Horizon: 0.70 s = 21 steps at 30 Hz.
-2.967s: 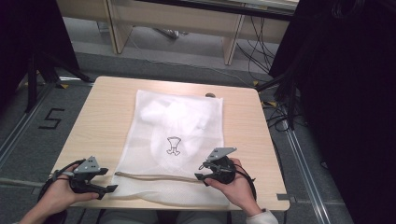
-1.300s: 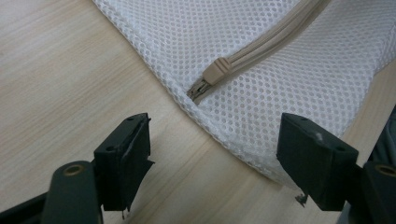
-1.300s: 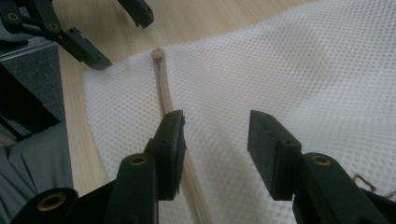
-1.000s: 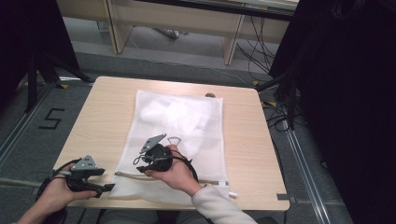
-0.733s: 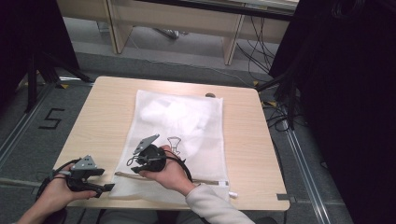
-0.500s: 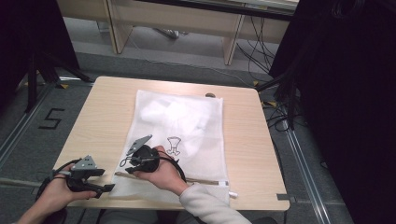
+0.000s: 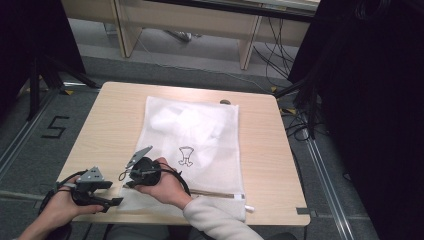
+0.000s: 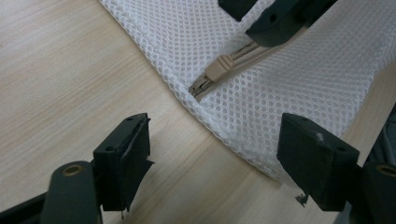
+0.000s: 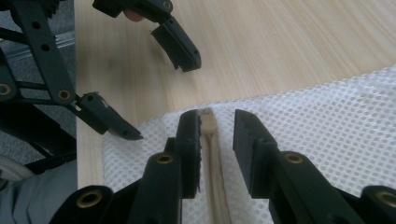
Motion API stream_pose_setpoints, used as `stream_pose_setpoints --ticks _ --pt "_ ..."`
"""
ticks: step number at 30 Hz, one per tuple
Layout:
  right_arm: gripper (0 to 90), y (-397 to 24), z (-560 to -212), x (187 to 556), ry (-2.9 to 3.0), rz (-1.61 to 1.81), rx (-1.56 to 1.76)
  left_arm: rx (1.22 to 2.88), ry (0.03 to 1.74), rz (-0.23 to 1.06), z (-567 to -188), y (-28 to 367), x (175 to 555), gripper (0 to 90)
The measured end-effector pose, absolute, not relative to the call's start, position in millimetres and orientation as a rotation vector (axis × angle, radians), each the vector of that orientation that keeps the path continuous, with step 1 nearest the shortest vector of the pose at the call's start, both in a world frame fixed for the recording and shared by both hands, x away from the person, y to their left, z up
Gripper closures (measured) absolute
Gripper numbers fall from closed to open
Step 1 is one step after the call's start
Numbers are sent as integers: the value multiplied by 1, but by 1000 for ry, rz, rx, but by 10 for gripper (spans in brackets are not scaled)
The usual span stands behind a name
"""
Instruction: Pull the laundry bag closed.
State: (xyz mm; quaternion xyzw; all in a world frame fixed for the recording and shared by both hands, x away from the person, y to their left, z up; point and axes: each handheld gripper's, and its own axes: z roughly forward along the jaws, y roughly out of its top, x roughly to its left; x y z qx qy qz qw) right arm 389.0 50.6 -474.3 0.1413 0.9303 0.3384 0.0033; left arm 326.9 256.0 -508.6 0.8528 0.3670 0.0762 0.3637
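Straddling zipper (image 9: pixel 211 154), right hand-held gripper (image 9: pixel 217 133)

I read even, soft overhead light on the table (image 7: pixel 115 115), without glare. The surroundings fall into deep shadow. Both gripper views are sharp at mid-distance; the nearest jaw parts blur slightly and cast faint shadows.

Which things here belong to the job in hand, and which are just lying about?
In the job: mesh laundry bag, its beige zipper, right gripper, left gripper.
Lying about: floor cables, wooden bench legs.
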Motion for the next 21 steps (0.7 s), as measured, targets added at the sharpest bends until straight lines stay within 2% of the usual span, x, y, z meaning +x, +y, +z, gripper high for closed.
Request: stream_pose_setpoints --ticks 21 --pt "750 65 -489 393 2942 1044 496 2180 967 178 -509 255 326 252"
